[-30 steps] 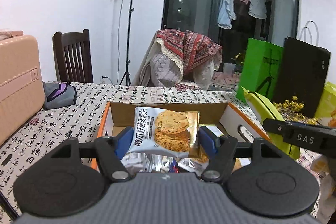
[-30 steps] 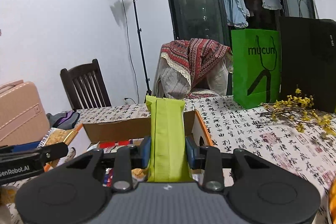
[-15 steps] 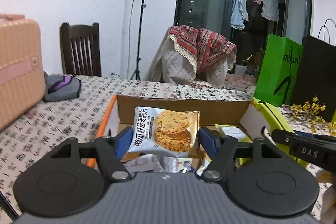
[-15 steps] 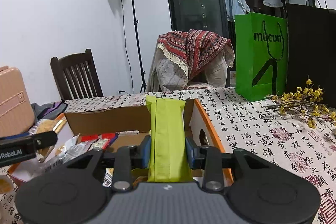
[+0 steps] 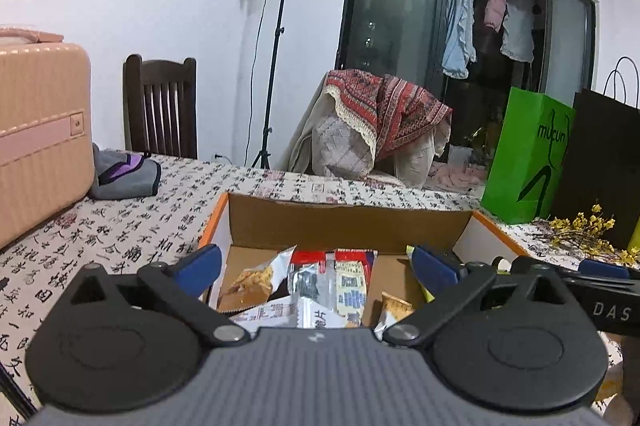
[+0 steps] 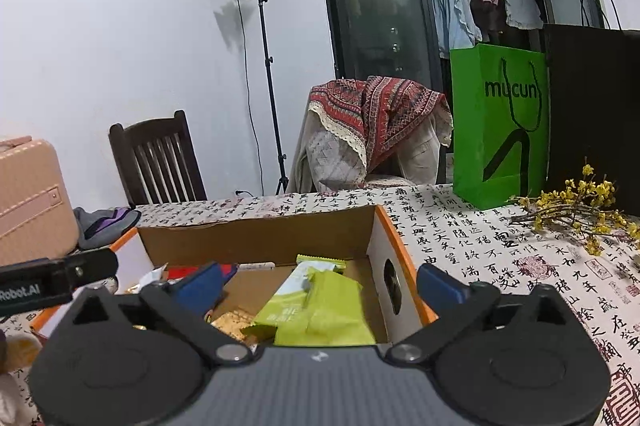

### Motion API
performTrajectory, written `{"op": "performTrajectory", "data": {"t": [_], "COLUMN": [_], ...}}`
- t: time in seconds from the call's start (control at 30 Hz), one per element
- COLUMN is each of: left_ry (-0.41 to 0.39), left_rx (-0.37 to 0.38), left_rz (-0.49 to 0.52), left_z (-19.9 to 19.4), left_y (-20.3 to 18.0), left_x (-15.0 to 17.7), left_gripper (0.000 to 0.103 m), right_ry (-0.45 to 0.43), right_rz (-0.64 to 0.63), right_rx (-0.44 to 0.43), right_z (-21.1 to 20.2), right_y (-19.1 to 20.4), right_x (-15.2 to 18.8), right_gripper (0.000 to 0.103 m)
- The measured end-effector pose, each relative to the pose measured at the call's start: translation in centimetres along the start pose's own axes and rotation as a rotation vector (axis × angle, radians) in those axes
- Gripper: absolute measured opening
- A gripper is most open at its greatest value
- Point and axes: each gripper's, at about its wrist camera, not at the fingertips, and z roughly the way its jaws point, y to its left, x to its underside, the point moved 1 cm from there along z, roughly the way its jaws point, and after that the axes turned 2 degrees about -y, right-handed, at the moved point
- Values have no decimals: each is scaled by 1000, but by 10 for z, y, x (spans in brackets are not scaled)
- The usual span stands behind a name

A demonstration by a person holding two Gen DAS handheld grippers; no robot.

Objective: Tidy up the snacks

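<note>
**Both grippers opening over the snack box**

The left gripper [image 5: 316,262] is hovering above the near edge of the cardboard box [image 5: 348,222], its blue-padded jaws spreading wide with nothing pinched between them. Just ahead of and below its fingertips, several snack packets are lying loose on the box floor: a torn-looking silver packet showing a biscuit [image 5: 256,278] toward the left finger, a red-and-white packet [image 5: 352,282] straight ahead, and a small orange packet [image 5: 394,308] close in by the right finger. Off to its right, the right gripper [image 5: 600,272] is showing as a black bar with a blue pad, reaching in alongside.

The right gripper [image 6: 320,284] is sitting over the right-hand end of the same box [image 6: 256,238], jaws likewise opening wide and gripping nothing. Directly beneath the gap between its fingers, green snack packets [image 6: 324,310] are lying in the box, free of both pads, with a biscuit packet [image 6: 230,322] just left of them. The box's white inner wall with its round hole is standing just inside the right finger. Beyond the tool's left side, the left gripper [image 6: 56,278] is appearing as a black bar.

The box is resting on a table covered in a calligraphy-print cloth [image 6: 472,246]. Farther ahead and to the right of the right gripper, a green paper bag [image 6: 500,122] is standing upright, with yellow-flowered twigs [image 6: 572,210] lying near it.
</note>
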Motion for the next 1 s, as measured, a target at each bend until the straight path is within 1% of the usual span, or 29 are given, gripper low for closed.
{"op": "performTrajectory", "data": {"t": [0.3, 0.5, 0.8, 1.0], "left_ry": [25, 43, 42, 36], "left_rx": [-2, -14, 12, 20], "left_rz": [2, 8, 0, 25], "left_z": [1, -9, -37, -60], "left_y": [0, -1, -2, -2], "left_x": [1, -5, -18, -16], "left_gripper": [103, 103, 103, 103], "right_ry": [15, 17, -19, -13], "right_rz": [-10, -10, -36, -65], "right_rx": [22, 44, 35, 31], "right_z": [1, -4, -41, -62], "right_y": [2, 1, 9, 14], "right_x": [1, -2, -20, -18], "right_gripper": [103, 103, 103, 103]}}
